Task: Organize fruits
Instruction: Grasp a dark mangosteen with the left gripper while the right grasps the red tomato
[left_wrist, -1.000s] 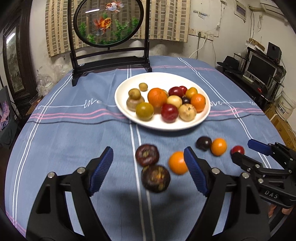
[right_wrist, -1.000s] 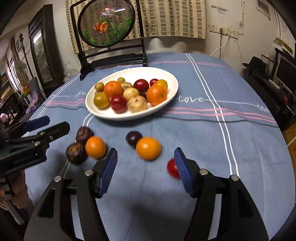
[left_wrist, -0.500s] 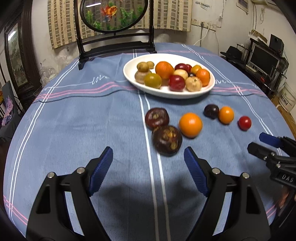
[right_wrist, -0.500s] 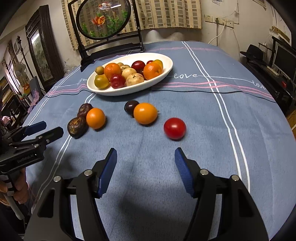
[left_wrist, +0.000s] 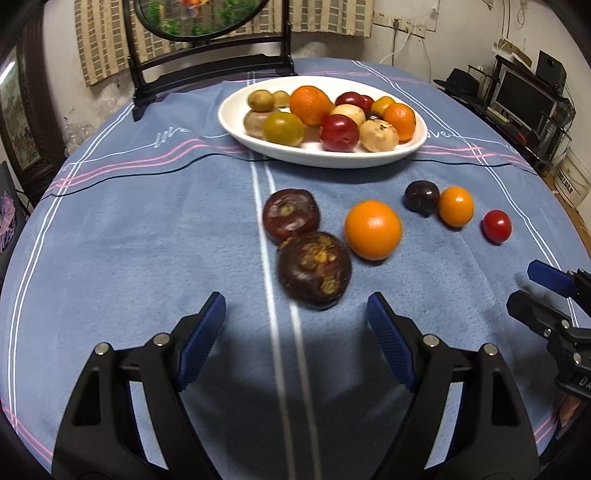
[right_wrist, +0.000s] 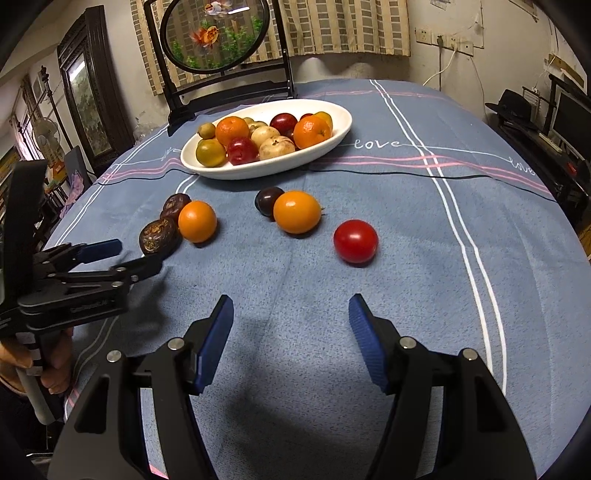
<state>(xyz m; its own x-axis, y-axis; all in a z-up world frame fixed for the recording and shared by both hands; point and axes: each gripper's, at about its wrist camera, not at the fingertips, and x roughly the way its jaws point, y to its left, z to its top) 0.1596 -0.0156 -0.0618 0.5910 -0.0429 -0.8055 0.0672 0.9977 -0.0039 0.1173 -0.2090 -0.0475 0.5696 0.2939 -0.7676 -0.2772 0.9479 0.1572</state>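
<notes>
Both pairs of tongs hang low over the near edge of the desk, spread wide and holding nothing: the left tongs face the nearer dark mangosteen, the right tongs face the red tomato.

6 fruits lie loose on the blue cloth. A second mangosteen touches the first, with an orange just beside them. Further right, a dark plum touches a smaller orange fruit.

The white plate beyond is already crowded.

From where I stand, the worry is rolling. Everything is round, so an off-centre squeeze could squirt the tomato toward the desk's edge. Closing on the near mangosteen may shove its neighbour or the orange. Dropping more onto that heaped plate could knock fruit out.
</notes>
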